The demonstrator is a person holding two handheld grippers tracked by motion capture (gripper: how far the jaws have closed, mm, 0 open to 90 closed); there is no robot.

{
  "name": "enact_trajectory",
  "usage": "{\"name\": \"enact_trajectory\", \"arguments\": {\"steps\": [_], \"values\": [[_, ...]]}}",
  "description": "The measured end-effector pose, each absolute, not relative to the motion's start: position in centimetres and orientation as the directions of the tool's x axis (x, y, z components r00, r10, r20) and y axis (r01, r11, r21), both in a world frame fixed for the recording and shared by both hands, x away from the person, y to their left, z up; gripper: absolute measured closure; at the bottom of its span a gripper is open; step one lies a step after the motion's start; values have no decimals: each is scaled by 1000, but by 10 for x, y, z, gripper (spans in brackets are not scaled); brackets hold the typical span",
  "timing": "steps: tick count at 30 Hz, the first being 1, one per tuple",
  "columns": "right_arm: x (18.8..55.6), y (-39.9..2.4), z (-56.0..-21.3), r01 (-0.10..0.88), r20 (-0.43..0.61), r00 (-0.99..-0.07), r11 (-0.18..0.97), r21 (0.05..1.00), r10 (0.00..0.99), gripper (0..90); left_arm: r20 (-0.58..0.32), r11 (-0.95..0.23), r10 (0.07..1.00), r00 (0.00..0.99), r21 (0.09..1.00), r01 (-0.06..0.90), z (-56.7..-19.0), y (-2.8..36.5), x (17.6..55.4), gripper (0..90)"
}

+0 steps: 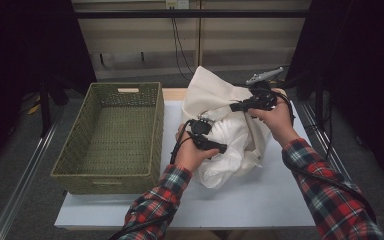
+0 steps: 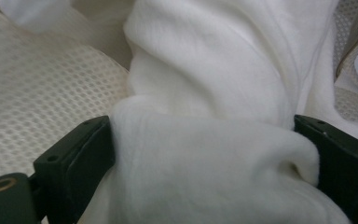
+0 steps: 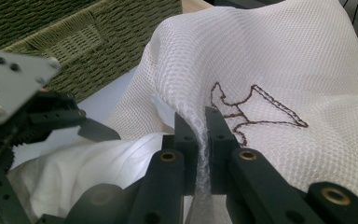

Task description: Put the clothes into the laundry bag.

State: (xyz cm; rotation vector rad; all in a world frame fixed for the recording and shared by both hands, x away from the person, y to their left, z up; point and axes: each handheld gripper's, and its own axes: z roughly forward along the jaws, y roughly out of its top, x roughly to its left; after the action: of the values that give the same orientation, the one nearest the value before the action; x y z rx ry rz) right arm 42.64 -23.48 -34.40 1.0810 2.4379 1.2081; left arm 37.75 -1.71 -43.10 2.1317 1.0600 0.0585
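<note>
High view: looking forward and down from above the person's side onto the white table (image 1: 260,200). Left gripper view: sitting very close against soft white cloth (image 2: 214,154). Right gripper view: facing the cream mesh bag (image 3: 279,60) and green woven basket (image 3: 74,42), both also lying under the high view.

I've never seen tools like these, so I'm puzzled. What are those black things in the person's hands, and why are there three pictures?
They are hand-held grippers with two jaws. One picture looks down from above; the other two come from cameras riding on each gripper. On the white table stands a green woven basket. The right gripper is shut on a white mesh laundry bag. The left gripper has its jaws wide, with soft white cloth bulging between them.
</note>
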Motion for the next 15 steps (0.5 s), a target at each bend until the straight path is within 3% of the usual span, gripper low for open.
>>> {"name": "enact_trajectory", "arguments": {"steps": [2,5,8,15], "values": [[426,-236,-344,522,127,-706,392,757,697,868,-313,-377,691,651,612,695,-438,-18,378,143],[425,-237,-344,528,126,-701,392,753,702,868,-406,-344,668,624,575,742,-444,-18,377,390],[426,-237,-344,526,125,-704,395,754,699,868,-421,-342,671,611,556,758,-440,-19,377,610],[425,-235,-345,531,129,-702,394,750,700,869,-400,-335,674,621,583,740,-426,-19,376,705]]}}
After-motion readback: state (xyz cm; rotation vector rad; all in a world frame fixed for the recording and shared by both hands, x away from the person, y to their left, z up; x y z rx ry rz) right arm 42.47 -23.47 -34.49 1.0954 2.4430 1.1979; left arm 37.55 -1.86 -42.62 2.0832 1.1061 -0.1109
